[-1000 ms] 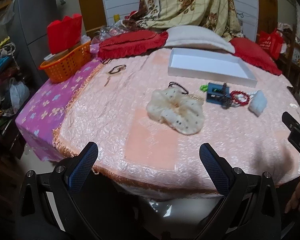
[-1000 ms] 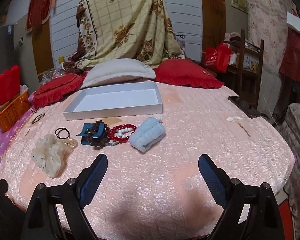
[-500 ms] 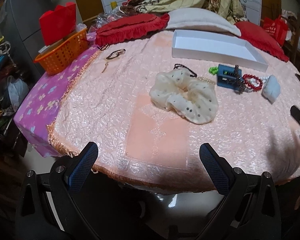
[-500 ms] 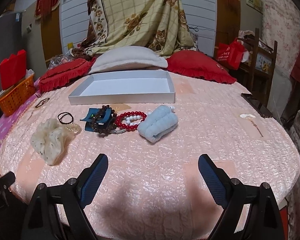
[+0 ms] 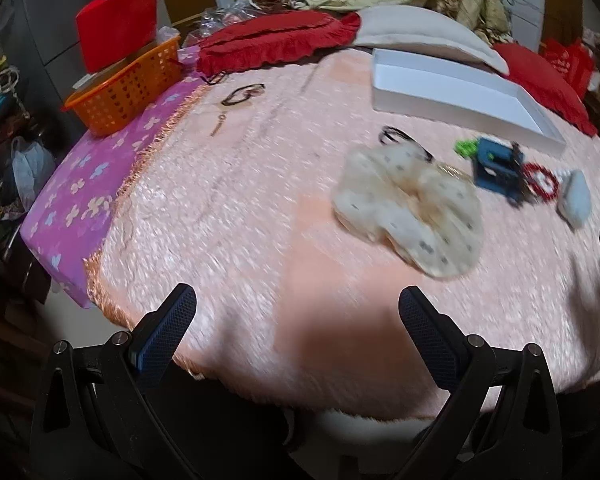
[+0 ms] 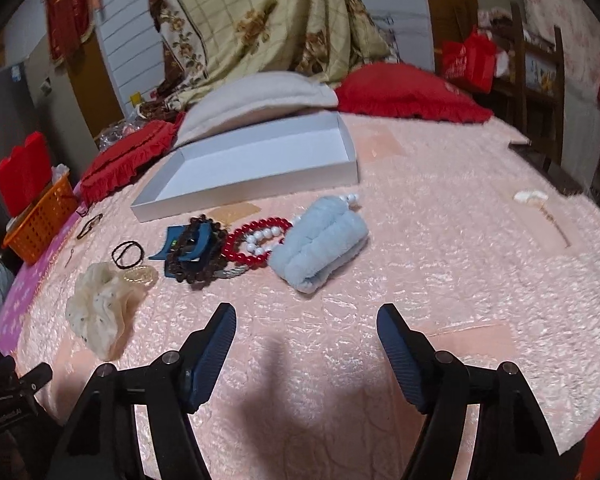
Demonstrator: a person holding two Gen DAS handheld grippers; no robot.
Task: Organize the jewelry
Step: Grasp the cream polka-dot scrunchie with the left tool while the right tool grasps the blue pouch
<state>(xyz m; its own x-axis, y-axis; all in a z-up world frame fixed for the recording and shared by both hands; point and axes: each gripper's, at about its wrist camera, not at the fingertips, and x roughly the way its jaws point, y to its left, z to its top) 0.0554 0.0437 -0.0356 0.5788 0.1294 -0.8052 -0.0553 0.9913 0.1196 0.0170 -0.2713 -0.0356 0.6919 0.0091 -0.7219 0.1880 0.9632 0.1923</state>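
Blurred cream scrunchie (image 5: pixel 410 206) perhaps hides a gold chain; both tongs (image 5: pixel 296 308) (image 6: pixel 306 330) gape empty, right narrowing.

1 shallow white cardboard tray (image 6: pixel 256 184), 1 cream dotted fabric scrunchie (image 6: pixel 100 312), 1 red bead bracelet (image 6: pixel 256 240), 1 rolled pale-blue fluffy cloth (image 6: pixel 320 248), 2 red frilled cushions (image 6: pixel 412 94).

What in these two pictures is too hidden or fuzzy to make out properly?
- Left wrist view: the small green item is blurred by motion and half hidden behind the dark blue clip.
- Right wrist view: the white pearl beads are mostly covered by the rolled pale blue cloth.
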